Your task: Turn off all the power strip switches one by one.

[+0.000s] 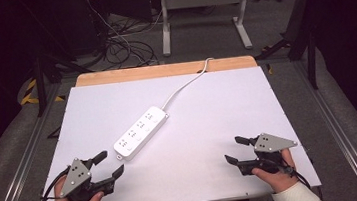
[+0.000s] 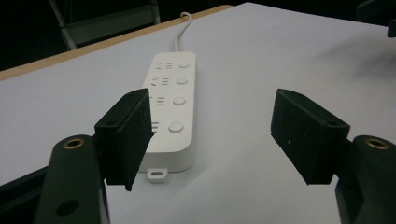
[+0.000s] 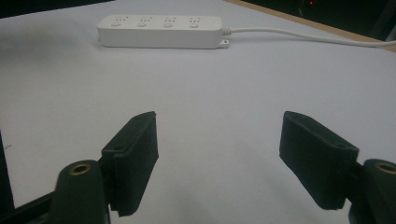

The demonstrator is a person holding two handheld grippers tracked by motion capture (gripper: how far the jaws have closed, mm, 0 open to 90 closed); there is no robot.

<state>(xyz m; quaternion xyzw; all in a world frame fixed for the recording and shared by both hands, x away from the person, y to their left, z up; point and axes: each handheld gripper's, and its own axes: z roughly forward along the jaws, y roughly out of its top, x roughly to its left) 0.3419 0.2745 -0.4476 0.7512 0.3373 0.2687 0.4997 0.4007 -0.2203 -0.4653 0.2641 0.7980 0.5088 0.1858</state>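
Note:
A white power strip [image 1: 140, 132] with several sockets and round buttons lies diagonally near the middle of the white table [image 1: 208, 112]; its white cord [image 1: 185, 85] runs off the far edge. My left gripper [image 1: 111, 164] rests at the front left, open and empty, jaws pointing at the strip's near end. In the left gripper view the power strip [image 2: 170, 112] lies just beyond the left gripper [image 2: 219, 140]. My right gripper [image 1: 235, 150] sits at the front right, open and empty. In the right gripper view the power strip [image 3: 161, 31] lies far ahead of the right gripper [image 3: 219, 158].
A wooden strip [image 1: 163, 71] borders the table's far edge. Beyond it, a white table frame [image 1: 202, 15] and tangled cables [image 1: 120, 46] stand on the dark floor. Metal rails [image 1: 337, 124] run along both sides.

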